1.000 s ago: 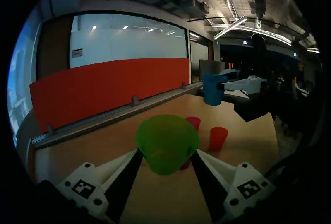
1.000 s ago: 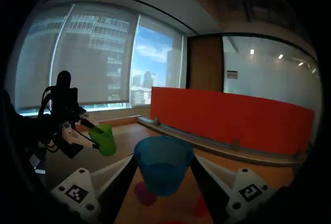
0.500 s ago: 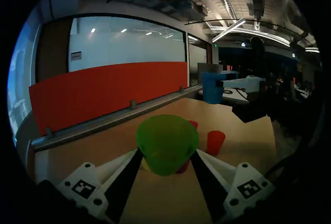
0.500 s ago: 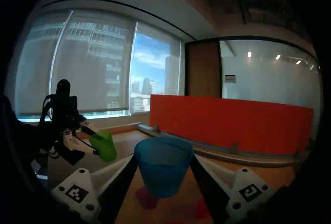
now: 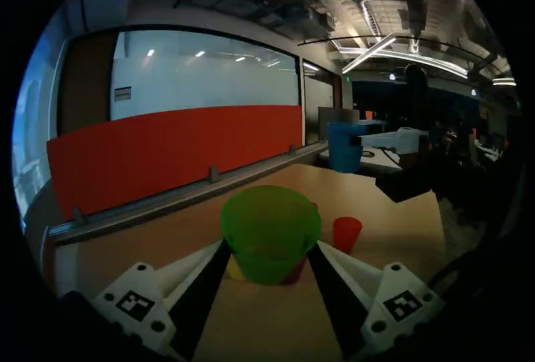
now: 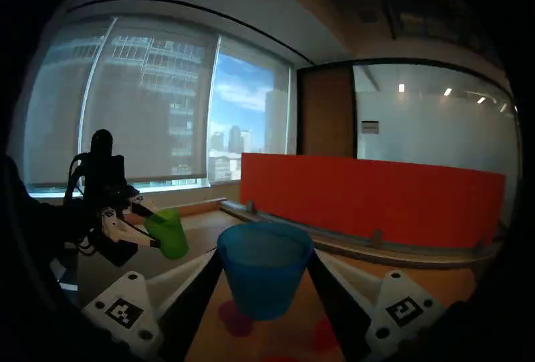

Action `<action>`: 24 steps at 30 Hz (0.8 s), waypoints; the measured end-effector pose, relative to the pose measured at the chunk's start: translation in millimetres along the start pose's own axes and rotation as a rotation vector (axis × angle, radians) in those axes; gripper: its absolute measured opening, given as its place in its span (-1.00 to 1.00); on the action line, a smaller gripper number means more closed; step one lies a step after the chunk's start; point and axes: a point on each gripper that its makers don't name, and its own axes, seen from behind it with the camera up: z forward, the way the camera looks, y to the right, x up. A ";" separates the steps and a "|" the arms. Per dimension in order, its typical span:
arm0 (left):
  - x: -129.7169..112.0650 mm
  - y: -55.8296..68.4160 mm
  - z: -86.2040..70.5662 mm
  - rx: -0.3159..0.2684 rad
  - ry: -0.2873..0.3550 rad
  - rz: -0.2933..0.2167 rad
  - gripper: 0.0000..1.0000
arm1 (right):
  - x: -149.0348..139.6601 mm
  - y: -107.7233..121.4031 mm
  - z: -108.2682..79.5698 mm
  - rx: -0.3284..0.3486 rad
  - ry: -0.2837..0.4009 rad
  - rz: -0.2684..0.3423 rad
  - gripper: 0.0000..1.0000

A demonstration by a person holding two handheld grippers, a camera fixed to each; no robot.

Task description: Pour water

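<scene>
Left gripper view: left tongs [image 5: 271, 247] clamped on green cup [image 5: 270, 225]; right gripper view: right tongs [image 6: 265, 256] clamped on blue cup [image 6: 265, 280]; cups well apart, pour seemingly not started

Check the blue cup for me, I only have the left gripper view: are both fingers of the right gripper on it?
Observer: Yes, in the right gripper view the blue cup stands upright, pinched between both fingers of the right gripper.
Operator: What's below it?
Observer: A pink cup and a red cup on the table, low in that view, beneath the blue cup.
Operator: How does my green cup look from there?
Observer: Nearly upright in the left gripper, not tipped to pour, with a bright window beyond it.
</scene>
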 end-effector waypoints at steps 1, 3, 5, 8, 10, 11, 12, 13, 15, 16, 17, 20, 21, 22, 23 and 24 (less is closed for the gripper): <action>0.6 0.0 -0.1 -0.001 0.002 -0.002 0.62 | 0.0 -0.2 -0.2 0.001 0.000 0.001 0.80; 2.3 0.1 -0.4 -0.002 0.008 -0.004 0.63 | -0.3 -0.5 -0.7 0.001 0.000 0.001 0.80; 4.2 0.3 -1.0 -0.002 0.014 -0.005 0.63 | -0.9 -0.7 -1.0 0.000 0.001 0.001 0.80; 6.2 0.6 -1.9 -0.004 0.021 -0.005 0.63 | -2.0 -0.9 -1.1 0.001 -0.001 0.002 0.80; 6.8 1.2 -2.0 -0.005 0.024 -0.005 0.63 | -2.2 -0.9 -0.8 0.001 -0.002 0.003 0.80; 7.2 1.5 -2.2 -0.006 0.025 -0.005 0.64 | -2.3 -1.0 -0.7 0.001 -0.002 0.003 0.80; 7.8 2.1 -2.2 -0.008 0.027 -0.006 0.64 | -2.2 -1.3 -0.9 0.002 -0.002 0.003 0.80; 8.4 2.7 -2.3 -0.009 0.028 -0.007 0.64 | -2.0 -1.6 -1.1 0.003 -0.002 0.004 0.80; 9.7 3.7 -2.4 -0.013 0.032 -0.008 0.64 | -1.7 -2.3 -1.2 0.005 -0.001 0.004 0.80; 10.4 4.1 -2.4 -0.014 0.034 -0.009 0.64 | -1.4 -2.8 -1.2 0.006 -0.001 0.004 0.80; 11.2 4.5 -2.5 -0.016 0.037 -0.010 0.64 | -1.1 -3.3 -1.2 0.007 -0.001 0.004 0.80; 12.9 5.4 -3.0 -0.017 0.042 -0.012 0.63 | 0.2 -4.6 -1.6 0.009 0.001 0.004 0.80; 13.2 5.8 -3.2 -0.017 0.043 -0.011 0.63 | 0.5 -4.6 -1.8 0.009 0.001 0.003 0.80; 13.6 6.1 -3.5 -0.018 0.044 -0.011 0.64 | 0.8 -4.7 -1.9 0.009 0.002 0.003 0.80; 14.0 6.5 -3.7 -0.018 0.045 -0.010 0.64 | 1.1 -4.8 -2.1 0.009 0.002 0.002 0.80; 14.7 7.0 -3.9 -0.018 0.046 -0.009 0.64 | 1.3 -5.1 -2.3 0.010 0.003 0.001 0.80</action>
